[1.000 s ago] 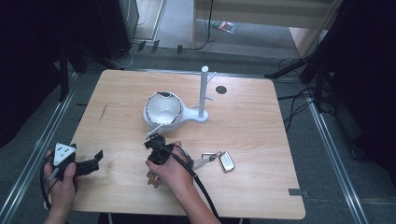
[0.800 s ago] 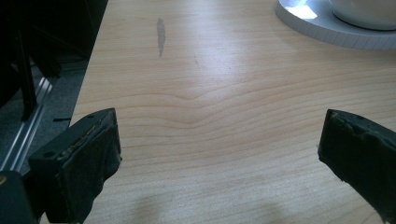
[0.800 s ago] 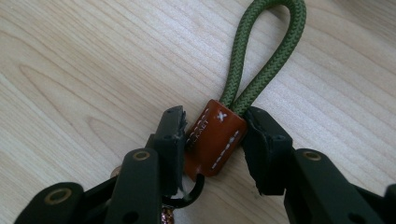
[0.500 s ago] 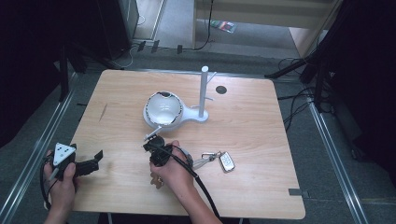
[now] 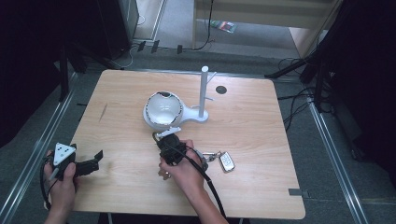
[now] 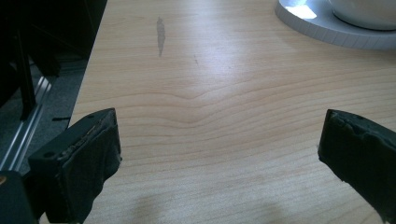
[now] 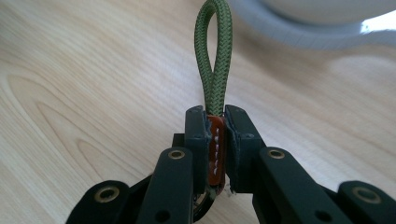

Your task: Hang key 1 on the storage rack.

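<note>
My right gripper [image 7: 216, 121] is shut on the brown leather tab [image 7: 215, 154] of a key strap. The strap's green cord loop [image 7: 214, 51] sticks out past the fingertips. In the high view the right gripper [image 5: 159, 137] is at the table's middle, just in front of the white bowl [image 5: 163, 109]. The keys [image 5: 210, 156] and a black-and-silver key fob [image 5: 226, 162] trail on the wood to its right. My left gripper [image 5: 95, 156] rests at the table's front left corner. It stands open [image 6: 219, 149] over bare wood with nothing between its pads.
The bowl sits on a white stand [image 5: 189, 114] with an upright pole [image 5: 204, 91] and short pegs, at mid-table. A round black hole [image 5: 221, 89] lies behind the pole. The table's left edge [image 6: 88, 84] drops to a metal rail close to the left gripper.
The right gripper's jaws have come together on the strap tab, and the right hand has shifted a little toward the bowl. The left gripper has stayed put.
</note>
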Action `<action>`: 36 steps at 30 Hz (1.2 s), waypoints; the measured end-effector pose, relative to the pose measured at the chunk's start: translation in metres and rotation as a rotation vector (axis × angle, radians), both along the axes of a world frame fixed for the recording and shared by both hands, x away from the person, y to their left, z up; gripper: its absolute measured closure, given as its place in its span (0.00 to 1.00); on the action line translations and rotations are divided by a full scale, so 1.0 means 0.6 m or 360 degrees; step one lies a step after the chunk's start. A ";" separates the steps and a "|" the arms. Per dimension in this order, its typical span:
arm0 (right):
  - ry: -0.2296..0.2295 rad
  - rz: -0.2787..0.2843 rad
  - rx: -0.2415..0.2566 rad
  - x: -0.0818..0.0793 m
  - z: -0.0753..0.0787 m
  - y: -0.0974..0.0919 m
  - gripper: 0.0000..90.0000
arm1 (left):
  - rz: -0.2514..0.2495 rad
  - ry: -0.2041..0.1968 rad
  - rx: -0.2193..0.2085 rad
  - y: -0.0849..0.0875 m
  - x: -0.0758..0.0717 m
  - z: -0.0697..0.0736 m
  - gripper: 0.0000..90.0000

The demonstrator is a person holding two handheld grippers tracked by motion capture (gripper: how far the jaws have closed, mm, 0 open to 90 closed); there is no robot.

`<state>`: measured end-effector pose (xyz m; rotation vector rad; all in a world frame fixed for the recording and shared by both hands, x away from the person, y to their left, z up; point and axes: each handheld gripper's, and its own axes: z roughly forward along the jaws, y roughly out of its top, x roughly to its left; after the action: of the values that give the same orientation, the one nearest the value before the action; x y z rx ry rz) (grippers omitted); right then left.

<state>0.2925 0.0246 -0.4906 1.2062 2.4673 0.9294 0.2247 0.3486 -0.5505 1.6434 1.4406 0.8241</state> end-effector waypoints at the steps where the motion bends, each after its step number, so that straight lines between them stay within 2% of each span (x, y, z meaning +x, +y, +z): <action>1: -0.0035 0.0013 0.0030 -0.001 0.004 -0.006 0.91 | 0.0000 0.0002 0.0000 0.000 0.000 0.000 0.00; 4: -0.0139 0.0001 0.0099 -0.007 0.016 -0.023 0.91 | 0.0002 -0.0001 -0.0003 0.000 0.000 0.000 0.00; 7: -0.0209 -0.0016 0.0174 -0.010 0.028 -0.040 0.91 | 0.0003 -0.0003 -0.0005 -0.001 0.000 0.000 0.00; 12: -0.0365 -0.0070 0.0265 -0.015 0.050 -0.069 0.91 | 0.0004 -0.0003 -0.0006 -0.001 0.000 0.000 0.00; 15: -0.0472 -0.0105 0.0289 -0.017 0.061 -0.088 0.91 | 0.0004 -0.0003 -0.0004 -0.001 0.000 0.000 0.00; 16: -0.0472 -0.0105 0.0289 -0.017 0.061 -0.088 0.91 | 0.0004 -0.0003 -0.0004 -0.001 0.000 0.000 0.00; 17: -0.0502 -0.0115 0.0301 -0.016 0.064 -0.095 0.91 | 0.0004 -0.0004 -0.0005 -0.001 0.000 0.000 0.00; 18: -0.0556 -0.0146 0.0321 -0.014 0.070 -0.110 0.91 | 0.0002 -0.0004 -0.0002 0.000 0.000 0.000 0.00; 19: -0.0556 -0.0146 0.0321 -0.014 0.070 -0.110 0.91 | 0.0002 -0.0004 -0.0002 0.000 0.000 0.000 0.00; 20: -0.0603 -0.0182 0.0340 -0.011 0.075 -0.126 0.91 | 0.0002 -0.0004 -0.0002 0.000 0.000 0.000 0.00; 22: -0.0617 -0.0192 0.0348 -0.009 0.077 -0.135 0.91 | 0.0002 -0.0004 -0.0003 0.000 0.000 0.000 0.00; 23: -0.0646 -0.0242 0.0365 -0.005 0.082 -0.152 0.91 | 0.0003 -0.0005 -0.0002 0.000 0.000 0.000 0.00; 25: -0.0660 -0.0258 0.0383 -0.002 0.083 -0.161 0.91 | 0.0004 -0.0005 -0.0002 0.000 0.000 0.000 0.00; 26: -0.0701 -0.0306 0.0399 0.003 0.087 -0.178 0.91 | 0.0006 -0.0006 -0.0005 -0.001 -0.001 0.000 0.00; 27: -0.0701 -0.0306 0.0399 0.003 0.087 -0.178 0.91 | 0.0006 -0.0006 -0.0005 -0.001 -0.001 0.000 0.00; 28: -0.0757 -0.0343 0.0425 0.007 0.090 -0.194 0.91 | 0.0006 -0.0005 -0.0004 -0.001 -0.001 0.000 0.00; 29: -0.0757 -0.0343 0.0425 0.007 0.090 -0.194 0.91 | 0.0006 -0.0005 -0.0004 -0.001 -0.001 0.000 0.00; 32: -0.0855 -0.0424 0.0466 0.014 0.097 -0.223 0.91 | 0.0008 -0.0016 -0.0002 -0.001 -0.001 0.000 0.00; 36: -0.0936 -0.0488 0.0461 0.021 0.102 -0.245 0.91 | 0.0008 -0.0016 -0.0001 -0.001 -0.002 0.000 0.00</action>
<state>0.3049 -0.1225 -0.4294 1.1384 1.6832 1.3451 0.2238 0.3481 -0.5504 1.6336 1.4384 0.8333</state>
